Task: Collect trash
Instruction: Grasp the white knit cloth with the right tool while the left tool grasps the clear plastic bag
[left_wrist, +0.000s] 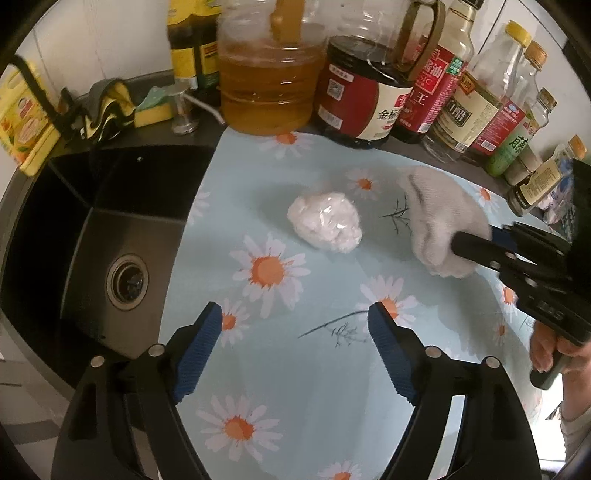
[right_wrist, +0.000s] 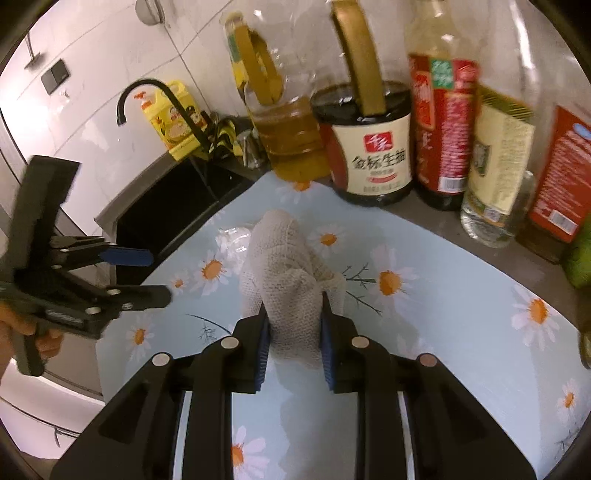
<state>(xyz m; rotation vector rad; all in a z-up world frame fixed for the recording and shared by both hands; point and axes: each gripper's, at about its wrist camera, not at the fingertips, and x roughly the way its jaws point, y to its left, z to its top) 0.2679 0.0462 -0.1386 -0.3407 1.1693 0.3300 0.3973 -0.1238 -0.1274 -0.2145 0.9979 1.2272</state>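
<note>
On the daisy-print mat (left_wrist: 295, 369) next to the black sink (left_wrist: 92, 221): your right gripper (right_wrist: 293, 332) is clamped on the white knit cloth (right_wrist: 288, 280). Blue pads pinch its near end from both sides, and the rest of the cloth bunches up and away from the jaws toward the bottles. In the left wrist view the same cloth (left_wrist: 436, 221) sits at the right side of the mat w/ the right gripper (left_wrist: 465, 251) coming in from the right edge, fingers closed onto it; can't tell from either view if the cloth's far end is still touching the mat. Your left gripper (left_wrist: 295, 332) has its jaws apart, nothing between the pads, hanging over bare mat near the sink-side edge. The other trash item, a crumpled clear plastic wad (left_wrist: 325, 221), lies on the mat ahead of the left gripper, roughly centred between its fingers but well apart from the tips, no contact. The wad sits just left of the cloth w/ a gap between them. In the right wrist view the wad (right_wrist: 232, 240) is mostly hidden behind the cloth, only a bit peeks out on the left. The left gripper (right_wrist: 147, 277) shows at the left there, fingers spread, over the mat edge by the sink. Behind the mat there's a row of bottles along the wall: oil jug (left_wrist: 266, 81), dark soy sauce jug (left_wrist: 354, 96), plus several smaller ones. Sponge (left_wrist: 153, 107) and yellow detergent jug (left_wrist: 22, 122) are behind the sink.
</note>
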